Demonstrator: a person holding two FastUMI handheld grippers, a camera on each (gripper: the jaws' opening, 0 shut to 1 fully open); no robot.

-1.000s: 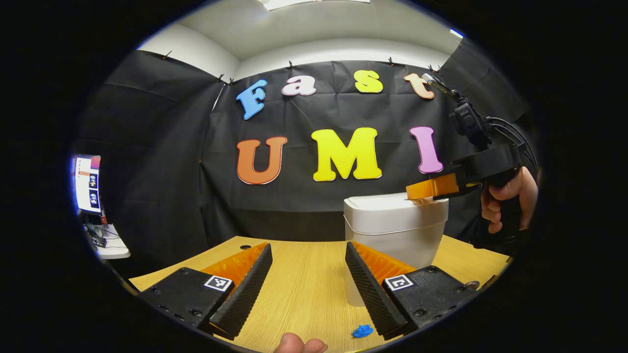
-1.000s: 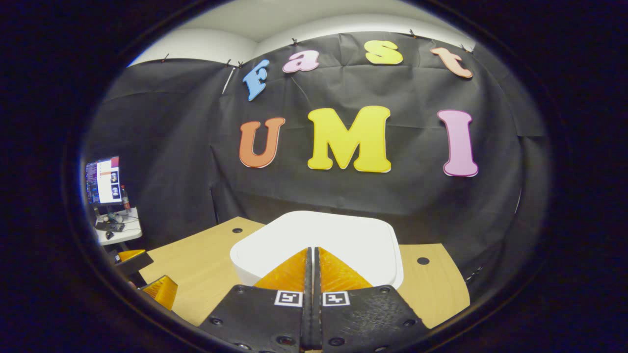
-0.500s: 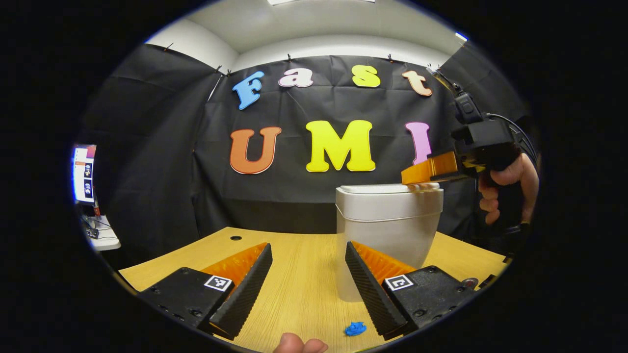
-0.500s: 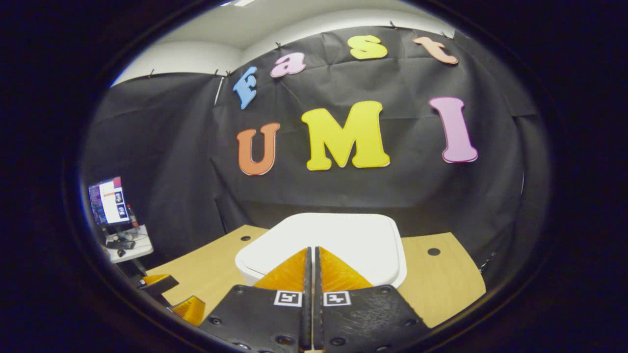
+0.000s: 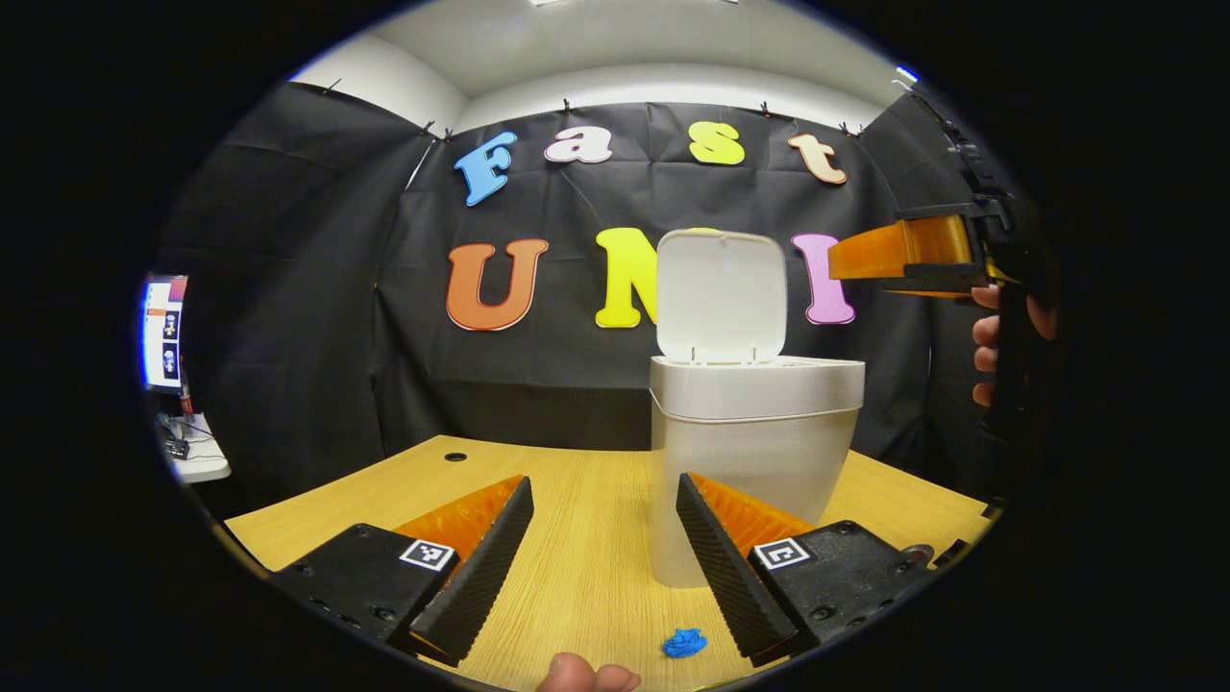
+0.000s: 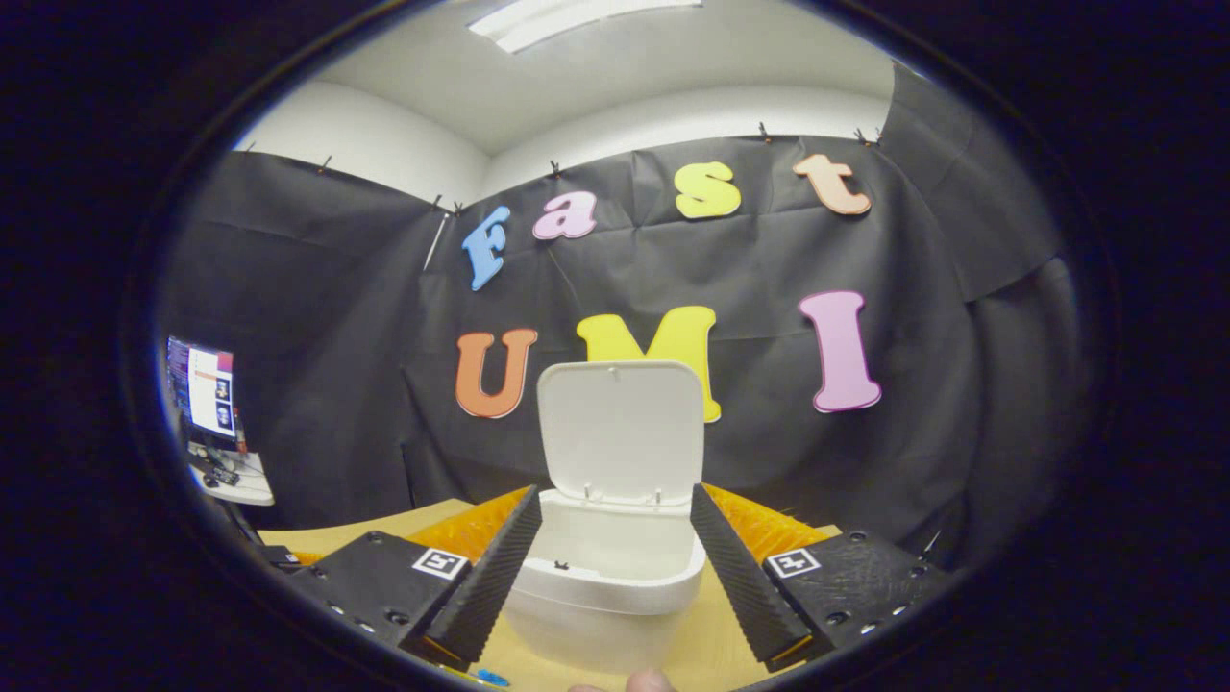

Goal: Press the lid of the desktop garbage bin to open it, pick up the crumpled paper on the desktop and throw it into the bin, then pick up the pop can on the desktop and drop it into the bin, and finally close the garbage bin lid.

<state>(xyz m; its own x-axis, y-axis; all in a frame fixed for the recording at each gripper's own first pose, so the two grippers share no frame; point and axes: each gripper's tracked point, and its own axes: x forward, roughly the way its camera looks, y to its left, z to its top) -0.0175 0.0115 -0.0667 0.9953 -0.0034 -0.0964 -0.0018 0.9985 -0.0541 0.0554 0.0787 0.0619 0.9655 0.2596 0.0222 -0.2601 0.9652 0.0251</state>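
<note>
Garbage bin (image 5: 759, 452): white, standing on the wooden desktop (image 5: 586, 538) toward its right-hand part in the left gripper view; its lid (image 5: 721, 296) is raised upright on the rear hinge, the opening exposed; in the right gripper view the bin (image 6: 610, 596) sits low between the two fingers, the lid (image 6: 620, 432) standing behind the opening.

Left gripper (image 5: 601, 548): released, fingers spread wide apart, holding nothing, low over the desktop with the bin just beyond its right finger; a small blue scrap (image 5: 684, 642) lies on the wood near that finger; a fingertip (image 5: 586, 675) shows at the bottom edge.

Right gripper (image 6: 615, 567): released, fingers apart, empty, above and in front of the bin; in the left gripper view it is seen at upper right, level with the lid and apart from it, a hand (image 5: 990, 336) on its grip.

Surroundings: a side table with a lit monitor (image 5: 163, 332) stands far left; a grommet hole (image 5: 455, 457) marks the desktop's back edge; nothing lies between either gripper and the bin opening.
</note>
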